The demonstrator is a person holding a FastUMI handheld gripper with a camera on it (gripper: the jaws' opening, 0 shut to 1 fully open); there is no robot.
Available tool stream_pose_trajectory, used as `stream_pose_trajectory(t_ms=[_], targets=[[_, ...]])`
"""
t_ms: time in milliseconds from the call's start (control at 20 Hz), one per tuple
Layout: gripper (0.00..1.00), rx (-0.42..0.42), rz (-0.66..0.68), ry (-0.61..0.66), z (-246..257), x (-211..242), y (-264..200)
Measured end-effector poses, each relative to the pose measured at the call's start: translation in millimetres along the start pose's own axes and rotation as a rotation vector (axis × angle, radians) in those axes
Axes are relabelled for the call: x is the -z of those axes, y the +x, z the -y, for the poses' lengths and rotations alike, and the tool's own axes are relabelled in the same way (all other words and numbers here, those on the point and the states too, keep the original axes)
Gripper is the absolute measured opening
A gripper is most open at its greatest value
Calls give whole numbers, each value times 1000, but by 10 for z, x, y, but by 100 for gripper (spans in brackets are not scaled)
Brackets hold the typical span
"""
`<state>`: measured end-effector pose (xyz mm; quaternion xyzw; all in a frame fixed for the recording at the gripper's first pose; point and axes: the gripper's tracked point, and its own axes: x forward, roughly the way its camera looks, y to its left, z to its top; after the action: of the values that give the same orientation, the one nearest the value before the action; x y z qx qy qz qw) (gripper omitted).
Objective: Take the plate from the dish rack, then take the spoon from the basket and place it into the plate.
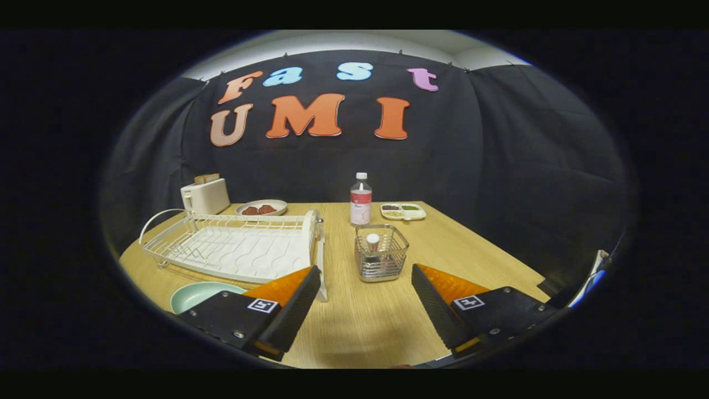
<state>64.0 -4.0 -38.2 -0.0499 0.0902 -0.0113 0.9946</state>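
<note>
Gripper view: gripper (pixel 365 291) jaws apart over bare table (pixel 360 327), basket (pixel 381 252) just ahead, plate (pixel 200 293) beside rack (pixel 238 249).

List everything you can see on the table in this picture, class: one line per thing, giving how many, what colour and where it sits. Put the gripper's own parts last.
Table: one, light wood, under everything.
Dish rack: one, white wire, just beyond the left finger.
Plate: one, pale green, flat on the table in front of the rack, beside the left finger.
Basket: one, silver wire, just ahead of the fingers.
Spoon: one, white handle end with a red band, standing in the basket.
Bottle: one, clear with red label, beyond the basket.
Compartment tray: one, white, right of the bottle.
Toaster: one, cream, far left corner.
Food dish: one, white, beside the toaster.
Gripper: two black-and-orange fingers, open, holding nothing.
</note>
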Motion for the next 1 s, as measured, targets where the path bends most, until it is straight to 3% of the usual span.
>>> stream_pose_trajectory(t_ms=[350,450,700,850,1000], targets=[[99,37,75,-40,175,-139,342],[92,26,94,-23,160,-156,405],[61,-38,99,-10,39,-121,573],[44,-31,77,-20,25,-70,676],[19,23,38,0,108,17,782]])
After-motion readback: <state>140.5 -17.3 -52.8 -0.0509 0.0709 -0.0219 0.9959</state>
